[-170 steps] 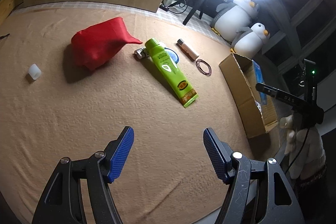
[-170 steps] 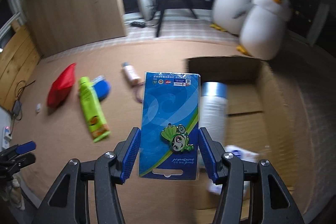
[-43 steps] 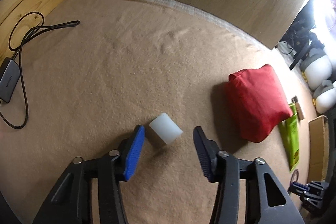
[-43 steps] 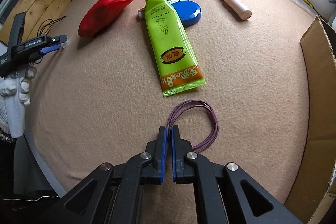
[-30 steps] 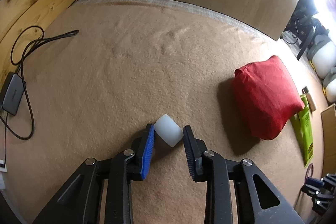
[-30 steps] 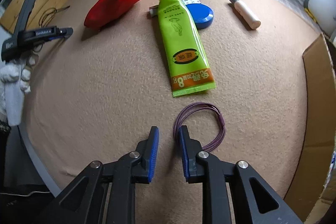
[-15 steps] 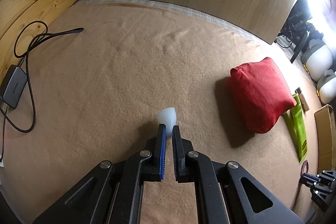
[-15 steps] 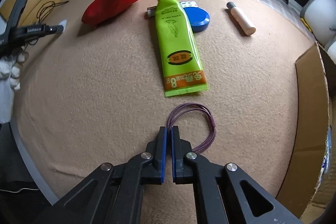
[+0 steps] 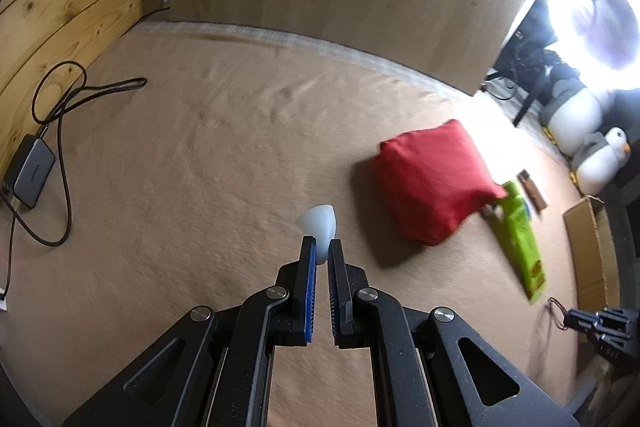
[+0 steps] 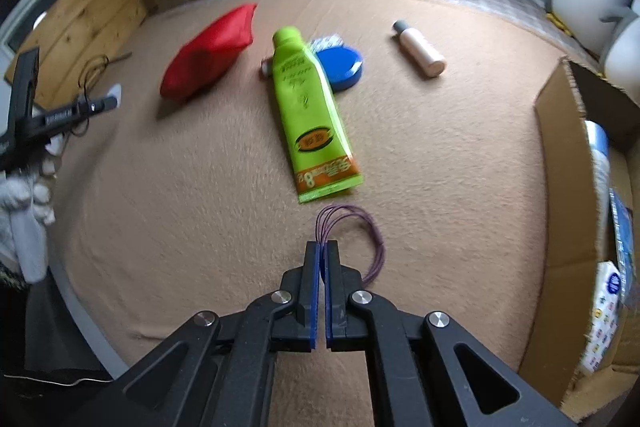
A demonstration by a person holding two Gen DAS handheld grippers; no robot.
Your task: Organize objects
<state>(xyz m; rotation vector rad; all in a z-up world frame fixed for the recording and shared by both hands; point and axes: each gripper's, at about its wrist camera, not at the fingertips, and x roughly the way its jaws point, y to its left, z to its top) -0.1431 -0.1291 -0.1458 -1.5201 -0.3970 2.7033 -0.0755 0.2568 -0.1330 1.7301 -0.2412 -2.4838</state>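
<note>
Left gripper [image 9: 322,247]: fingers clenched on the small translucent white soft cap [image 9: 319,225], squeezed narrow at the pinched end and flaring beyond the tips. The cap appears clear of the tan fleece-covered bench [image 9: 200,155], to the left of the red fabric pouch [image 9: 430,183].

Right of the pouch, touching its corner, lies the lime-green squeeze tube [image 10: 310,107]. A round blue lid [image 10: 340,65] sits partly under the tube's right shoulder, and the beige cylindrical bottle with grey cap [image 10: 420,47] lies well to the right of the tube.

Right gripper [image 10: 322,247]: fingers clenched on the bundle of thin purple elastic loops [image 10: 362,231], just below the tube's crimped end. Only one edge of the bundle is pinched; the rest hangs out to the right, and contact with the bench cannot be confirmed.

The open brown cardboard box [image 10: 560,163] stands at the far right of the tube, already holding several items.

Assessment: both picks look made; carriage to the box is the step in hand. Recommended practice: keep both grips firm, since the squashed cap may spring out and the loops may slip; raise the loops clear of the tube's end before travelling; bring each item over the box wall before letting go.
</note>
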